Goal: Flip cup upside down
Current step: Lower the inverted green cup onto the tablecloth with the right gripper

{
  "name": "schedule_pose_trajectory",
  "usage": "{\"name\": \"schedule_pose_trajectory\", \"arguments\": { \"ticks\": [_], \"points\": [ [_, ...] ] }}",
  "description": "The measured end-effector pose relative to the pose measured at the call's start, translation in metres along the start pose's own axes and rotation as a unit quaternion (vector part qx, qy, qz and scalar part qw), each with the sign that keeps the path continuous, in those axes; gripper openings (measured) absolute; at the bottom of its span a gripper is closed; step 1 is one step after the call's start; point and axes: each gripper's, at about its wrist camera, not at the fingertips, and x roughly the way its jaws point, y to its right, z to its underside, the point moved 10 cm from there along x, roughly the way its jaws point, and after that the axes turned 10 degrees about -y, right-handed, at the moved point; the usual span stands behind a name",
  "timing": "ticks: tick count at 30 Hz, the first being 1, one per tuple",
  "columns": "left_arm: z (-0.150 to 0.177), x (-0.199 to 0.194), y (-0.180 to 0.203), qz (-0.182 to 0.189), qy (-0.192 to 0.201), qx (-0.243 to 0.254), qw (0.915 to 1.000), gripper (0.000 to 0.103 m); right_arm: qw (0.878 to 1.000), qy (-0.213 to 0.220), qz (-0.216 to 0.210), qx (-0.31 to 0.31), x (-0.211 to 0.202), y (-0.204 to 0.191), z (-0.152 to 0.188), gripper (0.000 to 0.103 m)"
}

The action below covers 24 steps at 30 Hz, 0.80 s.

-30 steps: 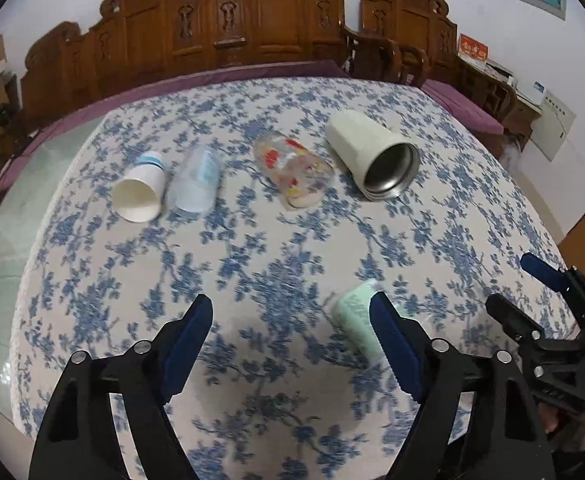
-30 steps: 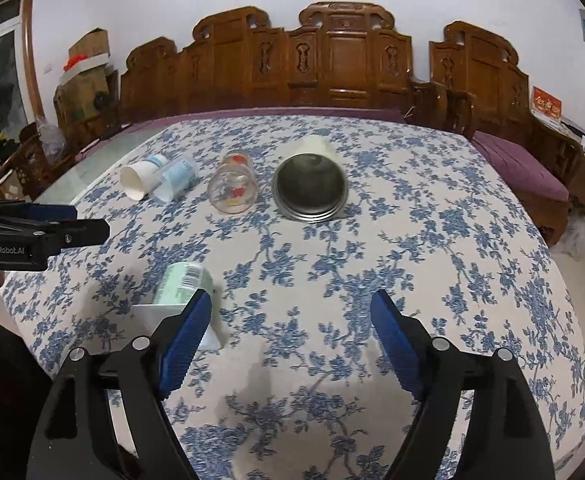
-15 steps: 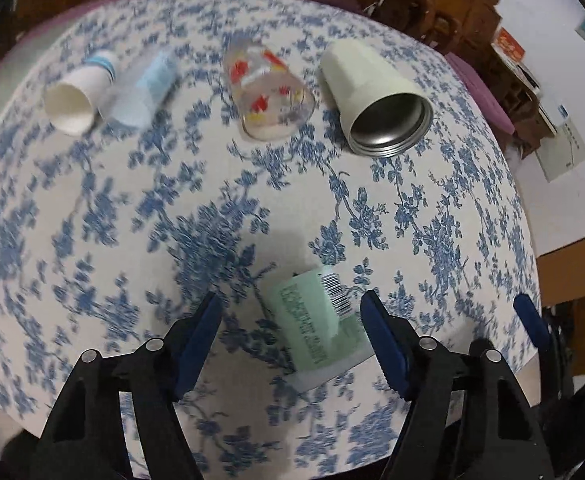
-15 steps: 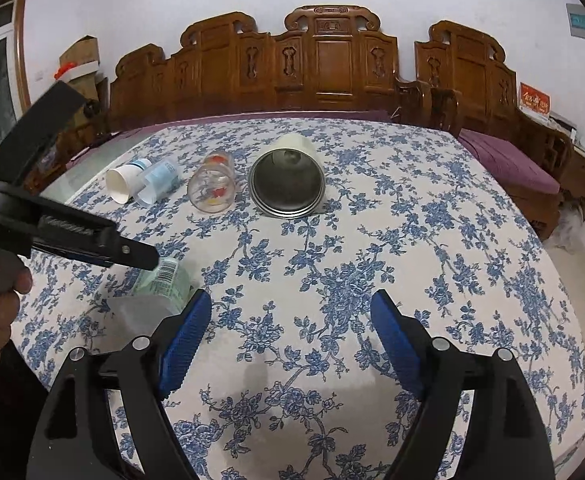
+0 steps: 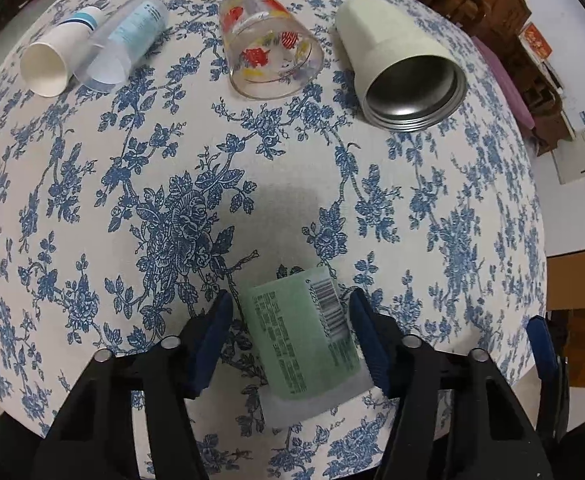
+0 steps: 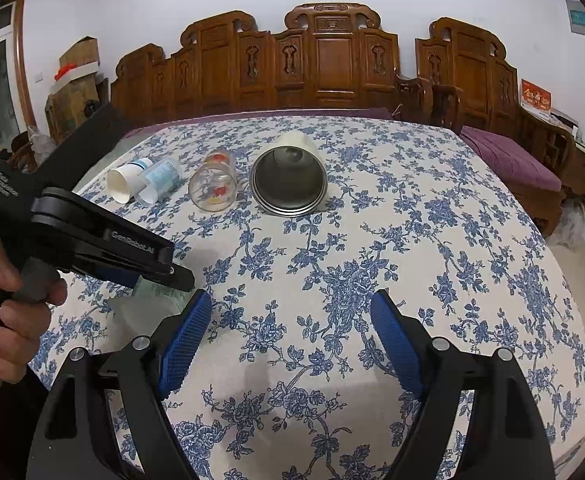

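Observation:
A translucent cup with a green label and barcode (image 5: pixel 308 336) lies on its side near the table's front edge. My left gripper (image 5: pixel 290 312) is open and straddles it, the right pad touching or nearly touching the cup, the left pad a little apart. In the right wrist view the left gripper (image 6: pixel 124 256) hides most of that cup (image 6: pixel 148 292). My right gripper (image 6: pixel 292 332) is open and empty above the tablecloth, to the right of the left one.
Several other cups lie on their sides at the far part of the table: a white paper cup (image 5: pixel 52 64), a clear plastic cup (image 5: pixel 124 40), a flowered glass (image 5: pixel 270 44) and a cream steel-lined tumbler (image 5: pixel 400 60). Carved wooden benches (image 6: pixel 324 64) stand behind the floral tablecloth (image 5: pixel 172 200).
My left gripper has moved down and forward onto the green-label cup, and its jaws now stand on both sides of it and have narrowed. The right gripper has barely moved.

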Motion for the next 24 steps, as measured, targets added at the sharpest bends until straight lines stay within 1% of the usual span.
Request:
{"name": "schedule_pose_trajectory", "arguments": {
  "ticks": [4, 6, 9, 11, 13, 16, 19, 24],
  "points": [
    [-0.002, -0.001, 0.004, 0.005, 0.002, 0.011, 0.9999, 0.049, 1.000, -0.001, -0.002, 0.004, 0.001, 0.001, 0.000, 0.084],
    [-0.004, -0.007, 0.008, 0.002, 0.016, 0.027, 0.9995, 0.049, 1.000, -0.001, -0.003, 0.005, 0.001, 0.001, 0.000, 0.084],
    [-0.009, -0.016, 0.012, -0.013, 0.040, 0.055, 0.9976, 0.049, 1.000, -0.003, -0.006, 0.011, 0.003, 0.003, 0.000, 0.084],
    [-0.012, -0.023, 0.013, 0.000, 0.058, 0.065, 0.9962, 0.049, 1.000, -0.004, -0.008, 0.015, 0.004, 0.004, 0.000, 0.084],
    [-0.018, -0.029, 0.011, -0.008, 0.077, 0.074, 0.9942, 0.049, 1.000, -0.006, -0.011, 0.019, 0.005, 0.005, 0.000, 0.084],
    [-0.030, -0.034, 0.008, -0.028, 0.112, 0.093, 0.9890, 0.049, 1.000, -0.009, -0.016, 0.023, 0.008, 0.005, -0.001, 0.084],
    [-0.043, -0.039, 0.009, -0.051, 0.154, 0.116, 0.9800, 0.049, 0.999, -0.011, -0.020, 0.023, 0.010, 0.004, -0.001, 0.084],
    [-0.059, -0.047, 0.013, -0.075, 0.200, 0.140, 0.9669, 0.049, 0.999, -0.018, -0.027, 0.026, 0.017, 0.002, -0.002, 0.084]
  ]
}}
